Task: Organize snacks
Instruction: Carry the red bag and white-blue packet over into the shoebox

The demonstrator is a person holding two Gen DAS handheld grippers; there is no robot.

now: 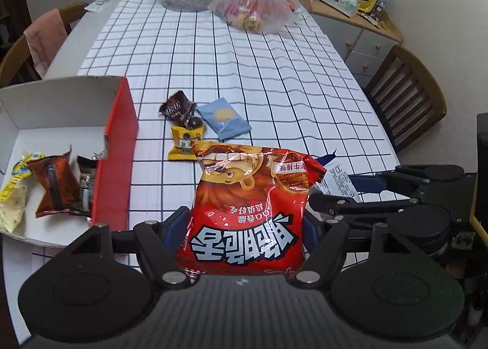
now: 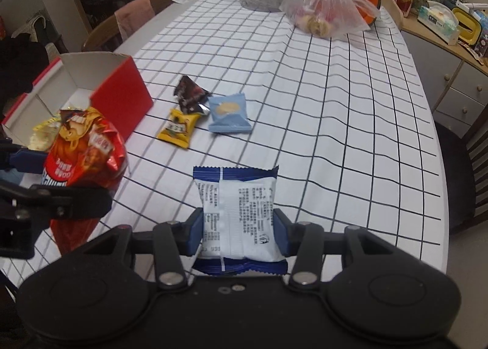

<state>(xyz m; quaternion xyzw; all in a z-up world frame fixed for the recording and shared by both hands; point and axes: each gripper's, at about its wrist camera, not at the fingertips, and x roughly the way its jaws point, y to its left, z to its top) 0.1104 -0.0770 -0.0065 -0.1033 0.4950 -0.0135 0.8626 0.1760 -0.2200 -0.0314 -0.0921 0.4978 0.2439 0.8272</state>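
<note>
The left tongs (image 1: 244, 227) are clamped on a red snack bag (image 1: 247, 202), held above the checked table (image 1: 274, 74) just right of the red-walled box (image 1: 119, 135). The right tongs (image 2: 238, 227) grip a white-and-blue packet (image 2: 241, 218) between their blue pads (image 2: 195, 233), lifted off the cloth. A yellow packet (image 2: 178, 129), a dark wrapper (image 2: 190, 96) and a light blue packet (image 2: 228, 114) lie together farther out on the table.
</note>
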